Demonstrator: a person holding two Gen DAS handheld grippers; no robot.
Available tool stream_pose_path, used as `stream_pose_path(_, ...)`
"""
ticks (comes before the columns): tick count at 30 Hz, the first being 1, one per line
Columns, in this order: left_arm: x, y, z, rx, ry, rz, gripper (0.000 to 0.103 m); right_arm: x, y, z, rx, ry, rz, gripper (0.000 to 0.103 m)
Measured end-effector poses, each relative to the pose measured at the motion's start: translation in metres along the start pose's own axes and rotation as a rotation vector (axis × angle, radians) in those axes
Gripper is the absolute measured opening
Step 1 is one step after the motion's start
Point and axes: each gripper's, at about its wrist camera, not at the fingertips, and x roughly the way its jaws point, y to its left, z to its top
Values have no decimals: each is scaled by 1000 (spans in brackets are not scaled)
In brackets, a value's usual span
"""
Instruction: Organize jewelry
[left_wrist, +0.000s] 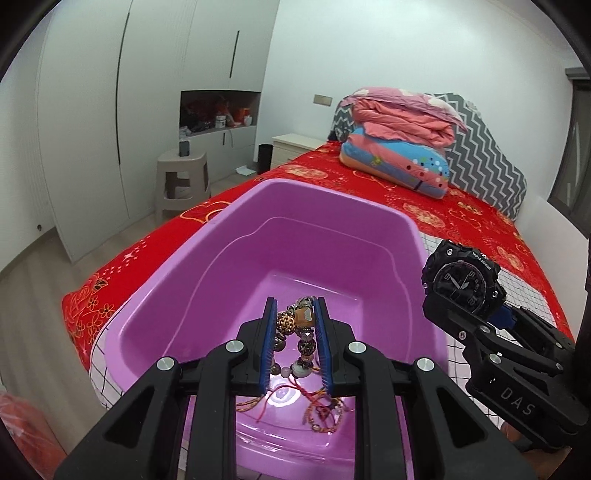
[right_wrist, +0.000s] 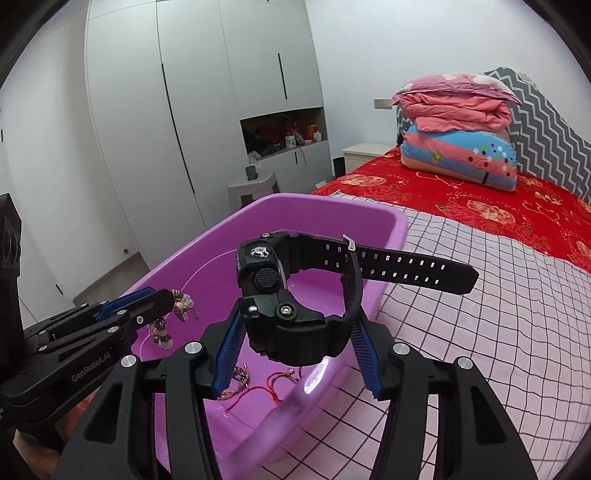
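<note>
Bed (left_wrist: 461, 218) carries a purple tub (left_wrist: 207, 280) with thread bracelets (left_wrist: 321, 413) on its floor. Right gripper (right_wrist: 295, 325) clamps a black watch (right_wrist: 295, 291) over the tub's rim; left gripper (left_wrist: 295, 325) pinches a bead bracelet (left_wrist: 295, 332) above its inside.

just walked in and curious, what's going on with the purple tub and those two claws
A person is sorting jewelry into a purple tub on the bed, with a claw in each hand. The left claw is shut on a beaded bracelet and holds it over the tub. The right claw grips a black watch above the tub's near rim, strap sticking out. Some red string bracelets already lie on the tub's floor.
</note>
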Motion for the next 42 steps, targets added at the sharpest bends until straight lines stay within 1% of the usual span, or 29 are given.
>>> stream_pose_path(2,4,8,0,-11,9,8,20,8,7,3,-18,16,6,53)
stream_pose_path(3,6,11,0,-15,12,10,14,11,8,4,-24,21,6,53)
stream_pose_path(4,6,13,-1,-16,14,12,11,16,12,6,-34,28,7,53)
stream_pose_path(10,14,21,0,-20,32,40,11,40,23,11,-73,96,11,53)
stream_pose_path(14,20,26,2,-33,56,67,12,51,22,15,-81,132,1,56)
stream_pose_path(16,22,31,2,-49,70,80,24,55,20,16,-66,155,4,57)
stream_pose_path(18,21,35,2,-72,74,96,59,56,19,19,-62,168,10,60)
stream_pose_path(19,20,36,2,-77,68,103,64,56,19,19,-71,163,3,60)
stream_pose_path(21,17,37,3,-74,54,119,66,50,21,19,-82,139,-9,60)
stream_pose_path(23,17,37,4,-72,63,130,67,47,21,19,-81,136,-5,60)
stream_pose_path(25,17,38,6,-77,67,134,71,44,19,19,-72,135,-4,60)
stream_pose_path(30,12,38,5,-89,66,149,86,35,14,17,-50,132,-1,60)
stream_pose_path(36,8,33,8,-85,74,180,95,28,8,16,-29,129,-2,61)
stream_pose_path(42,6,29,9,-70,103,205,97,22,5,14,-18,128,-4,63)
